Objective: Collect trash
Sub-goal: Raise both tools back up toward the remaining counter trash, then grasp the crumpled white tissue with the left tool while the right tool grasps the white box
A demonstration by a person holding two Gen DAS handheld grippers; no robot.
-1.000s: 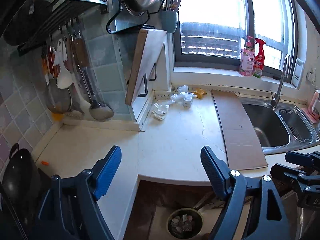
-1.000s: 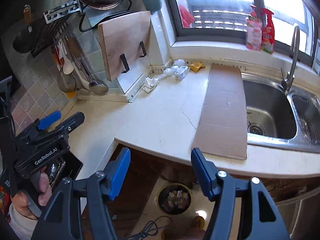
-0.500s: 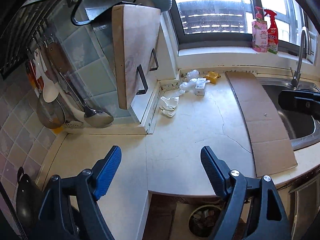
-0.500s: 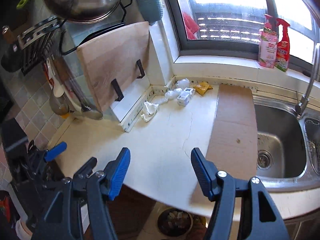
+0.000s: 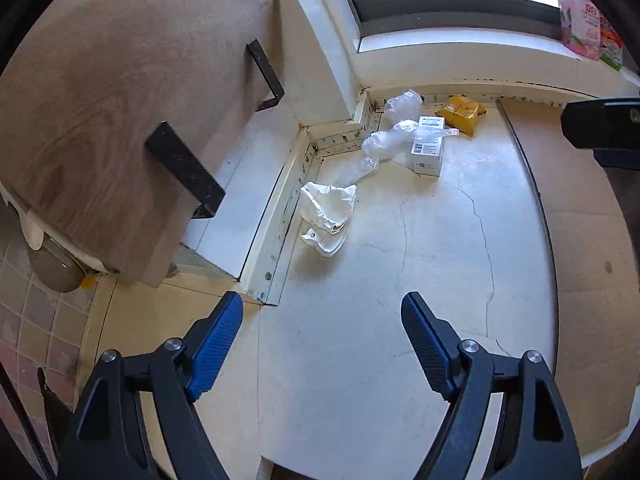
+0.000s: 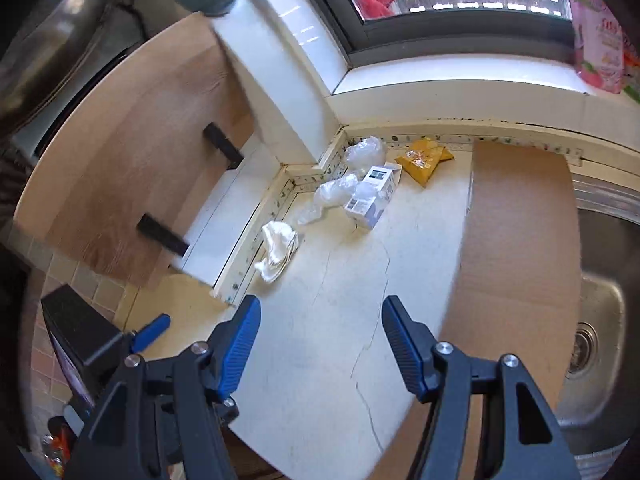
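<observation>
Both wrist views are directed down onto a cream desk (image 5: 400, 280) crossed by thin cracks. The left hand-held gripper (image 5: 322, 346) is held released above the near part of the desk, its blue-padded jaws standing wide apart with nothing between them. The right hand-held gripper (image 6: 318, 344) is likewise released and empty, its jaws spread over the near edge of the desk.

The trash is gathered at the far corner of the desk, under the window sill. A crumpled white tissue (image 5: 328, 216) lies against the raised border at the left edge. Beyond it, clear plastic wrap (image 5: 384, 144) trails toward the corner, and a second clear bag (image 5: 402, 104) sits in the corner itself. A small white box (image 5: 428, 148) lies just beside the wrap, partly covered by it. A yellow packet (image 5: 460, 114) rests against the far edge, right of the box. All pieces are well apart from both grippers.

A sheet of cardboard (image 6: 520, 240) is laid along the right side of the desk, beside a steel sink (image 6: 600, 320). A wooden board (image 5: 100, 120) on black brackets is mounted over the left edge. A pink bottle (image 6: 596, 48) stands on the sill.

In the right wrist view the same pieces are seen: tissue (image 6: 278, 248), wrap (image 6: 334, 194), box (image 6: 374, 196), packet (image 6: 424, 158).
</observation>
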